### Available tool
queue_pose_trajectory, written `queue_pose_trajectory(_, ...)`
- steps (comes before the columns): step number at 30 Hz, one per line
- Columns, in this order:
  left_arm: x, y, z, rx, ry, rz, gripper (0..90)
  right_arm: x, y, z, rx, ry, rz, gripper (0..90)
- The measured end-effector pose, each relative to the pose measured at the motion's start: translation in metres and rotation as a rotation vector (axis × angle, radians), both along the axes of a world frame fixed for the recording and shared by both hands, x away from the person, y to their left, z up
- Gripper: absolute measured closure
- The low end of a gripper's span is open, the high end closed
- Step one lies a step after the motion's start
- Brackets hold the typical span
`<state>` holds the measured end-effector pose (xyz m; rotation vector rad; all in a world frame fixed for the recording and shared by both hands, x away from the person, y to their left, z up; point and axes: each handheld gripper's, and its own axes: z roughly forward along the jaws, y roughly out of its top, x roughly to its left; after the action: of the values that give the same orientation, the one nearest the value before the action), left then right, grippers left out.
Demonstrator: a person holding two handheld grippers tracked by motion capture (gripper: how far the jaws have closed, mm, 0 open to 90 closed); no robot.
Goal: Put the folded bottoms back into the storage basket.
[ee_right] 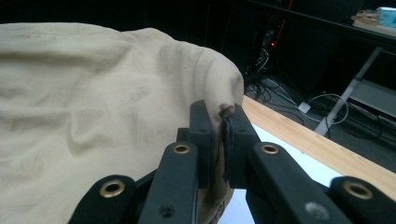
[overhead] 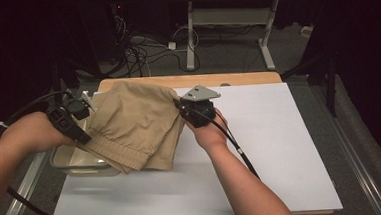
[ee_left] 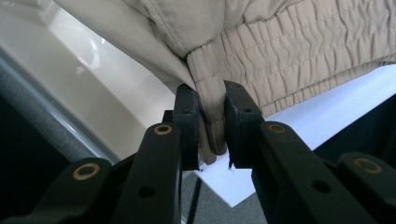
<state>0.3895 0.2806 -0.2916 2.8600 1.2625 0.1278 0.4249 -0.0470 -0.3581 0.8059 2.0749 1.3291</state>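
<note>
While both grippers pinch its edges, tan shorts (overhead: 134,123) hang folded above a white board (overhead: 261,148). The left gripper (ee_left: 211,123) clamps the gathered waistband; the right gripper (ee_right: 219,140) clamps a hem corner.

High view looks forward and down over the table (overhead: 281,147). Both gripper views sit close against the tan cloth (overhead: 134,123), shared by all three.

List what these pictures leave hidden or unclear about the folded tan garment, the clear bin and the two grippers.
- Clear bin, high view: the tan garment covers most of it, so its contents cannot be told.
- Left gripper, high view: the person's hand hides its tips.
- Right gripper, right gripper view: cloth fills the gap, hiding how much is pinched.
- Garment type: folded, so unclear.
</note>
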Motion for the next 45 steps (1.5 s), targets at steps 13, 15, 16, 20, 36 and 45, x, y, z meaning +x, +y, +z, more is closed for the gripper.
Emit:
queue_pose_trajectory(13, 0.002, 0.048, -0.008, -0.027, -0.025, 0.089, 75.3, 0.029, 0.046, -0.003, -0.004, 0.022, 0.035, 85.5)
queue_pose_trajectory(15, 0.002, 0.051, -0.009, -0.028, -0.025, 0.096, 75.3, 0.033, 0.051, -0.004, -0.005, 0.024, 0.038, 85.4)
queue_pose_trajectory(16, 0.002, 0.054, -0.009, -0.028, -0.027, 0.103, 75.3, 0.033, 0.051, -0.004, -0.005, 0.024, 0.038, 85.4)
queue_pose_trajectory(20, 0.001, 0.064, -0.012, -0.03, -0.02, 0.124, 75.2, 0.042, 0.067, -0.007, -0.008, 0.025, 0.054, 85.4)
queue_pose_trajectory(36, -0.014, 0.095, -0.023, 0.005, 0.007, 0.184, 75.2, 0.062, 0.116, -0.017, -0.021, 0.052, 0.115, 85.2)
queue_pose_trajectory(45, -0.015, 0.096, -0.025, 0.01, 0.008, 0.187, 75.2, 0.067, 0.124, -0.021, -0.042, 0.063, 0.114, 85.1)
